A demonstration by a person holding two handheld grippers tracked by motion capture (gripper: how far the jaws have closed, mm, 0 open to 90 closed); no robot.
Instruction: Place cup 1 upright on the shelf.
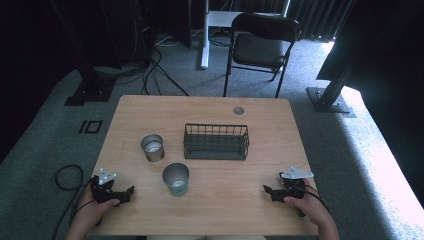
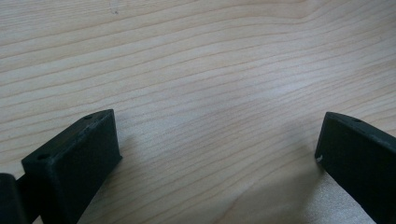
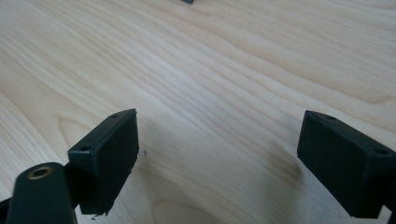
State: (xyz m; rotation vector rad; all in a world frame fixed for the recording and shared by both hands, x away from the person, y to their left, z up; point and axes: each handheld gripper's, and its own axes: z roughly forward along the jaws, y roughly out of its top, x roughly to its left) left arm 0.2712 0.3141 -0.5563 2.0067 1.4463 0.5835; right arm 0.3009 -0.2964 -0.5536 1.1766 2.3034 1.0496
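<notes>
Two metal cups (image 1: 152,147) (image 1: 176,178) and one wire basket (image 1: 216,141) stand mid-table (image 1: 210,107). The left gripper (image 1: 131,190) and right gripper (image 1: 266,189) rest near the front edge, jaws spread, empty. The cups' contents seem pale, unclear.

Two upright metal cups (image 1: 175,178) (image 1: 152,147) stand apart near the table's left-middle.

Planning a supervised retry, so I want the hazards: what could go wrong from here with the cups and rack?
The near cup stands upright close to the left hand-held gripper; a sideways approach could tip it. The far cup sits beside the rack, so carrying one over might clip its wire rim.
</notes>
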